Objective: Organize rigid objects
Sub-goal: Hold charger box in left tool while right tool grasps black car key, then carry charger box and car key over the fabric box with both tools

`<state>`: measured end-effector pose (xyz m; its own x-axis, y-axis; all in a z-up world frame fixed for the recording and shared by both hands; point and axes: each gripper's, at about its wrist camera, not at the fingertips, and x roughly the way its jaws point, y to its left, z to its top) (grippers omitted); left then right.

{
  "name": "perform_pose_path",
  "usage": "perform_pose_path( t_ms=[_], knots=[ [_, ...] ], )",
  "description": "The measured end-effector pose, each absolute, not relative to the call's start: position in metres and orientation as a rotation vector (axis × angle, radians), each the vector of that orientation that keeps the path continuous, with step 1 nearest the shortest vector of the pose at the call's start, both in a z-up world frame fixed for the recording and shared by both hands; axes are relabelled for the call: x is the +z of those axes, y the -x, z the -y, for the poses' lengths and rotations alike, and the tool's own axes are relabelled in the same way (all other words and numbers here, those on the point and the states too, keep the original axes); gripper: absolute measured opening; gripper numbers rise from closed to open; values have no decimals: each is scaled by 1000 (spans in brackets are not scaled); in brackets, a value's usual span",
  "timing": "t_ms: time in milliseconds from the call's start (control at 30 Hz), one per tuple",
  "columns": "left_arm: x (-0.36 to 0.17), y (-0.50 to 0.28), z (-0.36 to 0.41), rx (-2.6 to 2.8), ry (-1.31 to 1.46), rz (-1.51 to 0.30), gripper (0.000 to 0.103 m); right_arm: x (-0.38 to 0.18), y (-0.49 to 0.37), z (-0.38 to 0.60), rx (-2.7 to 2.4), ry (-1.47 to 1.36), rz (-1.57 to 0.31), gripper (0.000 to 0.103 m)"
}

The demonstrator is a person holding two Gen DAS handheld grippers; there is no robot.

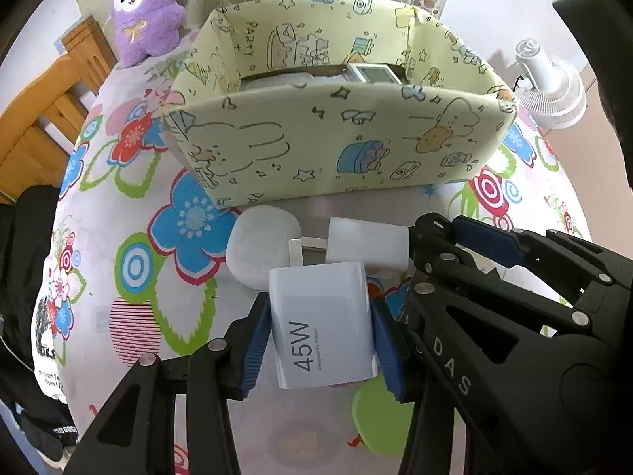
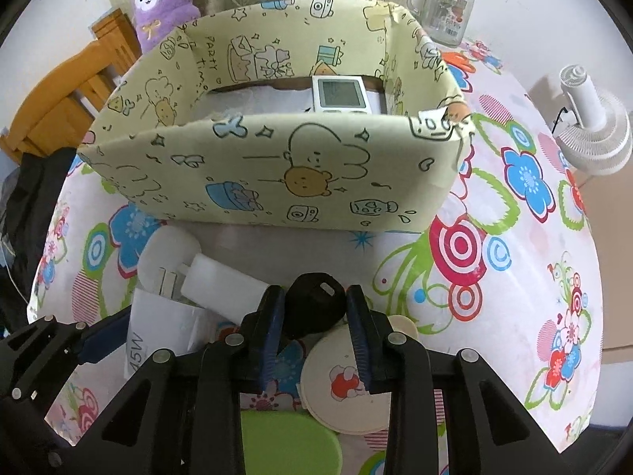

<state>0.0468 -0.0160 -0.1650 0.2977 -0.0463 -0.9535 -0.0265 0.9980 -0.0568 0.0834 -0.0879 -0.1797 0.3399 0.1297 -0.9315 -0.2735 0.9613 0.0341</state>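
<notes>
**Both grippers clamped on small items in front of the cartoon box**

The left gripper has its blue-padded fingers pressed against the two sides of a white 45W charger, which sits between them just above the flowered surface. Directly beyond the charger lie a rounded white plug adapter and a white rectangular block, both near the front wall of the pale yellow box, whose sides carry rabbit, bear and cake drawings.

The right gripper holds a black rounded object with a small slot near its top; its fingers close narrowly on either side of it. Whether that object rests on the surface or is lifted off it cannot be told. Under and just behind it lies a round cream disc with a red and white mushroom picture, and a green oval piece shows at the bottom edge.

Inside the box, against the far right corner, lies a white device with a grey screen, resting on something white.

Beyond the box stand a purple plush toy, a glass mug jar and a white desk fan lying on its side at the right.
</notes>
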Motion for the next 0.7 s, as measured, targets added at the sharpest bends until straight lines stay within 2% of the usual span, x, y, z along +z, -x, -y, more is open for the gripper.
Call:
perform_pose_path(
  t_ms=[700],
  knots=[
    [-123, -35, 31, 2, 38, -1207, 51, -138, -75, 109, 264, 147, -1126, 35]
  ],
)
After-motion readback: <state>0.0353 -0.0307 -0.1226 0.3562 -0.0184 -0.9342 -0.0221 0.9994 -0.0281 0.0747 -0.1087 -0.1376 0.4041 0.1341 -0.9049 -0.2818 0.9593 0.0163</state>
